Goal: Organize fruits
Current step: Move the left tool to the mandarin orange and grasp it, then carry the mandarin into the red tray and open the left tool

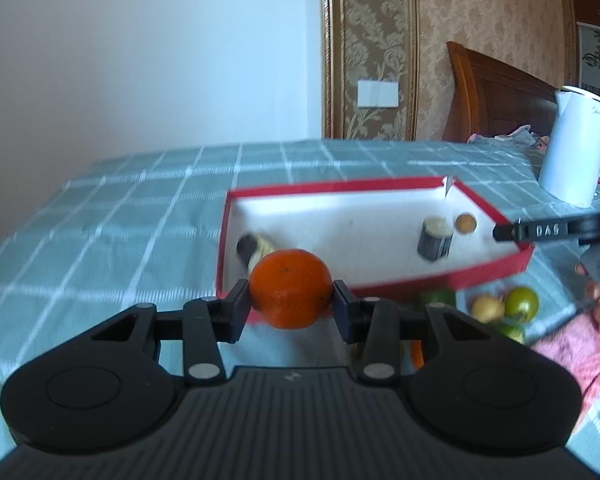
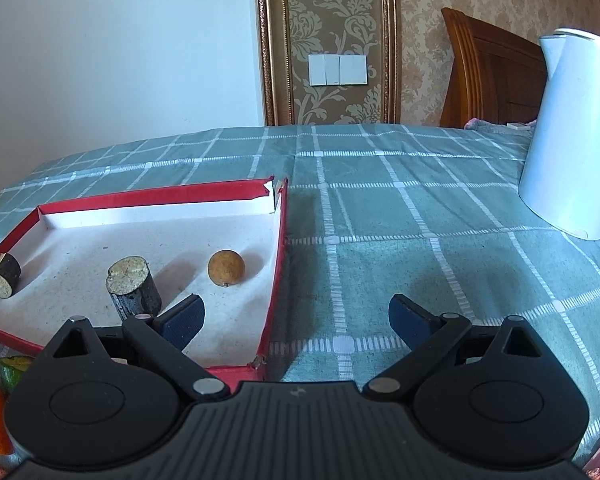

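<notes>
Left gripper (image 1: pixel 290 304): closed on an orange (image 1: pixel 290 288), one pad on each side of the fruit, held above the near edge of the red box (image 1: pixel 500 268).
Right gripper (image 2: pixel 296 314): fingers spread wide with nothing between them; it hangs over the near right corner of the box, left finger over the white floor, right finger over the cloth.
Red box: shallow, white inside, lying on the green checked cloth (image 2: pixel 400 220) that covers the bench.
In the box: a small round brown fruit (image 2: pixel 226 267) near the right wall, a dark-skinned cut stalk piece (image 2: pixel 133 292) standing on end beside it, and another piece (image 2: pixel 3 281) lying on its side by the left wall.
Outside the box: green and yellow fruits (image 1: pixel 504 308) in a cluster on the cloth just beside the near right of the box.
Kettle (image 2: pixel 576 136): white, standing on the cloth well to the right of the box.
</notes>
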The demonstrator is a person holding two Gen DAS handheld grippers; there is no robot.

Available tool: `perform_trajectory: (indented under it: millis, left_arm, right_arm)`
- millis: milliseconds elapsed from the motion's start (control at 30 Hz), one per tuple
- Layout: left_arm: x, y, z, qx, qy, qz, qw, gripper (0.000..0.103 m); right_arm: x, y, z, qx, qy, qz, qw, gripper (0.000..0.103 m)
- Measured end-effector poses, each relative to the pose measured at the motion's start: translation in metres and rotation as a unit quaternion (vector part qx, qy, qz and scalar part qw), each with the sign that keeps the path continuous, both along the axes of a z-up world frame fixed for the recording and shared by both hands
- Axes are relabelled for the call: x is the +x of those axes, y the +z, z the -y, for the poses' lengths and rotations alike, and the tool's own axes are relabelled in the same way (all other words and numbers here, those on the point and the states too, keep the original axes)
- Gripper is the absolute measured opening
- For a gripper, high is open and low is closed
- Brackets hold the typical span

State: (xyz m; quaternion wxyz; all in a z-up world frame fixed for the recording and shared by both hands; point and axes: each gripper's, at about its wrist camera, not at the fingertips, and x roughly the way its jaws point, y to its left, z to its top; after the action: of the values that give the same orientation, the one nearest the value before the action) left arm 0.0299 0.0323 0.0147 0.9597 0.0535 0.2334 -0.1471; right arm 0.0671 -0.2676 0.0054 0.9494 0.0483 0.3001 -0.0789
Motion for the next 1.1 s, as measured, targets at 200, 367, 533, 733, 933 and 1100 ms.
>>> perform_trajectory:
  millis: [200,367,533,733,933,1100]
  left_arm:
    - [0.032,0.009,0.026,0.016,-0.015,0.010,0.9997,0.040]
    - [0.065,0.005,0.047,0.034,-0.019,0.011,0.9992,0.040]
    - [0.092,-0.005,0.059,0.039,-0.019,-0.004,0.9991,0.040]
    - [0.118,-0.020,0.062,0.041,-0.006,-0.034,0.9986,0.040]
    - [0.132,-0.031,0.059,0.036,0.001,-0.053,0.9979,0.040]
    - [0.138,-0.035,0.059,0.040,0.004,-0.058,0.9975,0.040]
  right_arm:
    - [0.001,0.001,0.009,0.026,-0.016,0.001,1.000,0.099]
    - [0.004,-0.002,0.015,0.043,-0.028,-0.005,0.999,0.099]
    - [0.005,-0.003,0.014,0.047,-0.025,-0.009,0.999,0.099]
    - [0.005,-0.003,0.013,0.047,-0.022,-0.009,0.999,0.099]
    - [0.007,-0.005,0.012,0.051,-0.017,-0.014,0.998,0.099]
    - [0.008,-0.006,0.010,0.049,-0.015,-0.017,0.999,0.099]
